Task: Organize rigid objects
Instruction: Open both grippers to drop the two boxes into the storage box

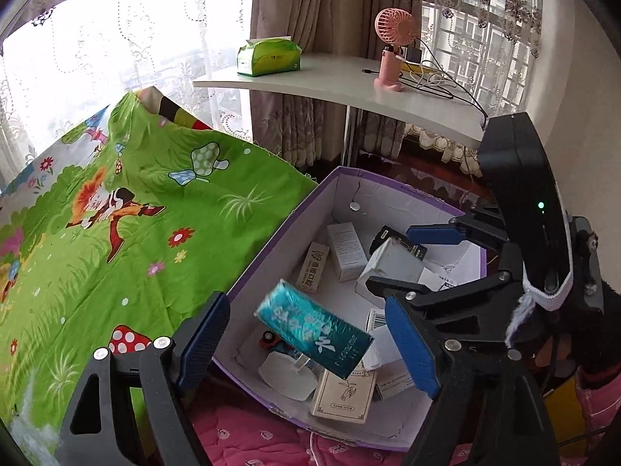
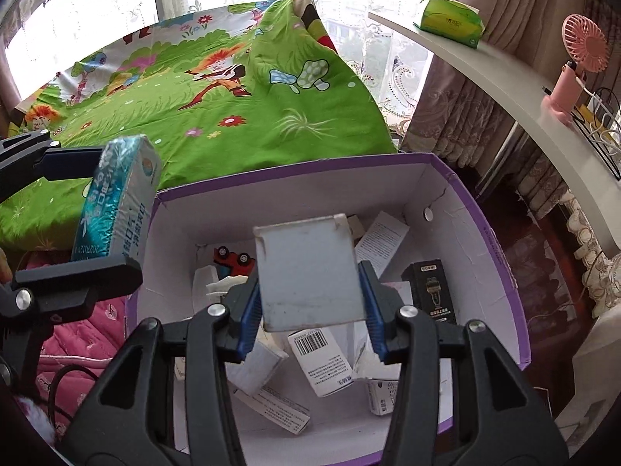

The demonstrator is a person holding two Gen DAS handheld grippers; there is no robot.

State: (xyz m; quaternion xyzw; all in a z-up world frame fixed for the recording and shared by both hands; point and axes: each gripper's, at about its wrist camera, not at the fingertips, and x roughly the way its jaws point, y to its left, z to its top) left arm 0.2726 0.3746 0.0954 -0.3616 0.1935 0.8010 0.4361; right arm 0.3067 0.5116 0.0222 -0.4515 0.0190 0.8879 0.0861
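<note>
Left tongs (image 1: 310, 338) spread wide, teal carton (image 1: 314, 336) loose between pads above purple box (image 1: 268, 240). Right tongs (image 2: 310, 306) parted, white carton (image 2: 310, 272) between pads over same box, grip unclear.

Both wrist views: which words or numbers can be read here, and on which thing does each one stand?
"2027": the start of a printed number on the teal box; the rest, and its large Chinese characters, are blurred.
Barcode box: digits too small to read.
Black box: print too small.
Tan box: Chinese characters, unclear.
Tissue pack: logo too small.
</note>
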